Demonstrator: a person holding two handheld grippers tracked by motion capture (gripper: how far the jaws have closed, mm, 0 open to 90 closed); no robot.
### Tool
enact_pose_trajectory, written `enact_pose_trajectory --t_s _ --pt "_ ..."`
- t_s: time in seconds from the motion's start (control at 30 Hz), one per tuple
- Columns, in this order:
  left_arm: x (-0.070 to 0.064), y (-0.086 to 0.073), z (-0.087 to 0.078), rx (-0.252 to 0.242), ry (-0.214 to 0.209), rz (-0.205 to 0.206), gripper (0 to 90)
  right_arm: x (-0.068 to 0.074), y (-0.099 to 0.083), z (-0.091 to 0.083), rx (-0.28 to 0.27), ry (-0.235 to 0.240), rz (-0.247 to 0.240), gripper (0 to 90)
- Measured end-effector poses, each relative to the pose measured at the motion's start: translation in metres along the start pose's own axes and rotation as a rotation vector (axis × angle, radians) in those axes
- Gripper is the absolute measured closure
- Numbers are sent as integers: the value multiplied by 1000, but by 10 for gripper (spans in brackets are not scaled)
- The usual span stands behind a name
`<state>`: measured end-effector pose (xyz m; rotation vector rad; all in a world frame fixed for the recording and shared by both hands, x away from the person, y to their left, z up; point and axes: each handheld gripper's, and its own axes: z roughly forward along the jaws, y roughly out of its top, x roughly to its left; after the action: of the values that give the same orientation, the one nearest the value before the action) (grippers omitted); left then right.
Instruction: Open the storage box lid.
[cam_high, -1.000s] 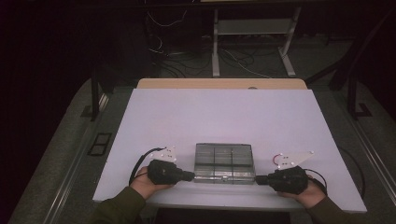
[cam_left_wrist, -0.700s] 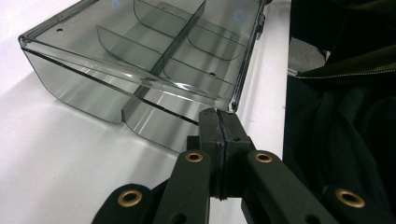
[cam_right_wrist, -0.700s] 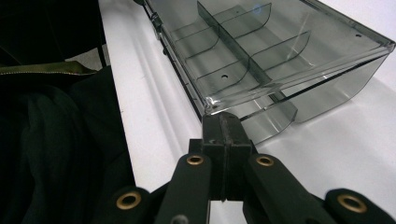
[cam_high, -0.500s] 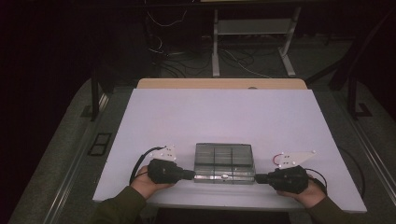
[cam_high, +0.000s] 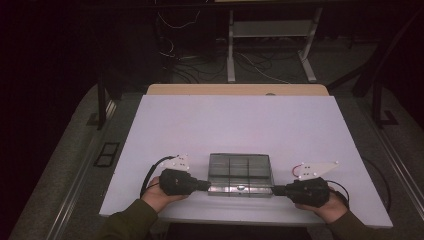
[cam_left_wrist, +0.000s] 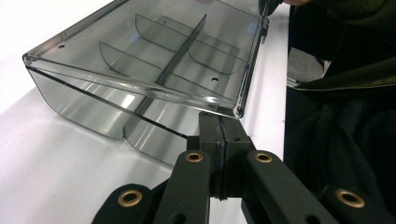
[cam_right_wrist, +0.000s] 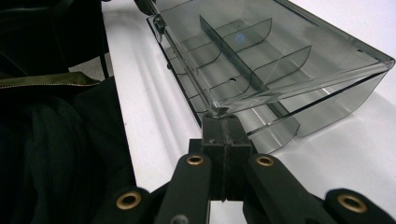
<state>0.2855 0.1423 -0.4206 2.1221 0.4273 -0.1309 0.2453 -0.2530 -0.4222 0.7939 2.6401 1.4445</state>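
clear box (cam_high: 241, 172) lid between left claw (cam_high: 206, 186), right claw (cam_high: 276, 190).

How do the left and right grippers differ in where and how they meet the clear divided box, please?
The left gripper meets the clear divided box at its near-left corner, the right gripper at its near-right corner. The left one points rightward across the table, the right one leftward. Both have their jaws pressed shut at the box's lid edge.

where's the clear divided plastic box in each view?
High view: clear smoke-tinted divided plastic box, near table edge, between both claws.
Left gripper view: upper centre, lid raised.
Right gripper view: upper right, lid raised.
Shared landmark: the box's long centre divider.
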Motion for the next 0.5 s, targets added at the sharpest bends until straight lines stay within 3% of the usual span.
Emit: enact_pose_trajectory --t_s 0.33,0.5 --pt "0 5 1 -19 6 6 894 0 3 3 -4 1 -11 885" --pt "-1 9 2 -39 11 18 894 0 2 -2 -12 -16 -1 736"
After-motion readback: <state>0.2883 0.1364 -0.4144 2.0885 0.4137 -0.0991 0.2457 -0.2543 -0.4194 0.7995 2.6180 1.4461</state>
